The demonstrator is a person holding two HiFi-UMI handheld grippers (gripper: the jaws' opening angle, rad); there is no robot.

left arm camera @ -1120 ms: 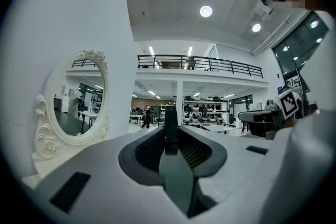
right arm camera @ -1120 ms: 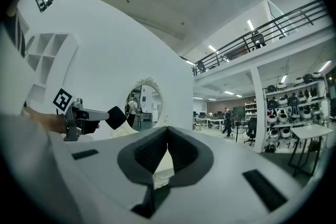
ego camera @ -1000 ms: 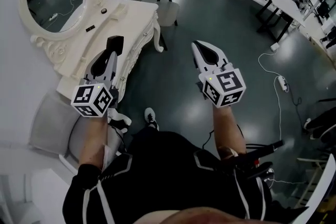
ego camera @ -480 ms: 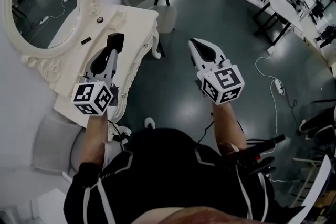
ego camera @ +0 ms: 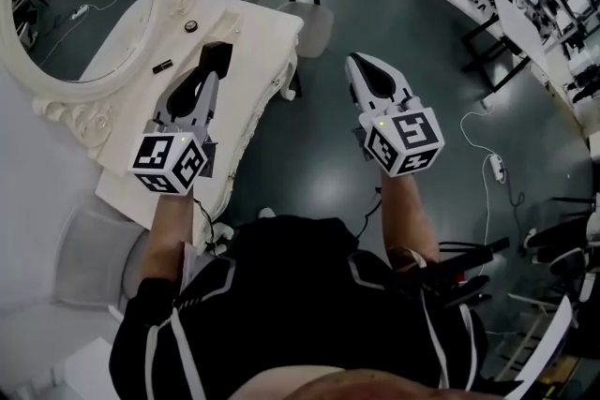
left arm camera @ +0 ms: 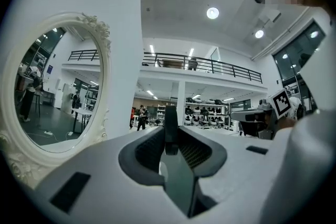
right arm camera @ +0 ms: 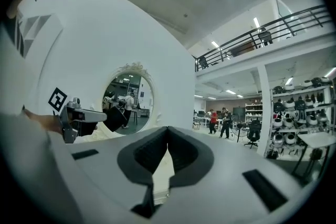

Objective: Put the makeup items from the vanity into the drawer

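Vanity (ego camera: pixel 255 42) w/ oval mirror (ego camera: pixel 80 0) showed larger and nearer in head view than 1 sec. earlier. Operator had advanced alongside it, with both tongs carried fwd at a level attitude and no tilt noted. The left gripper (ego camera: pixel 210 72) was over the vanity top, its tip closer to the far end than before. Meaning for task: transit phase, no placement made yet. No open drawer was visible in any view, so drop-off point unconfirmed. The right gripper (ego camera: pixel 357 64) was out over the floor, clear of the vanity, jaws pressed together at the tips, nothing between them. Left jaws were closed onto a black flat case (ego camera: pixel 217 54), pinched edge-on and protruding past the tips. The grip looked the same across the sec., judged steady. The case was thus in the left tongs above the tabletop; contact w/ top could not be told. Remaining on top near the mirror base were a small dark bar (ego camera: pixel 162 66) and a small round item (ego camera: pixel 191 26), both well apart from the right gripper. Est.: task early, 2 items plus held case outstanding.
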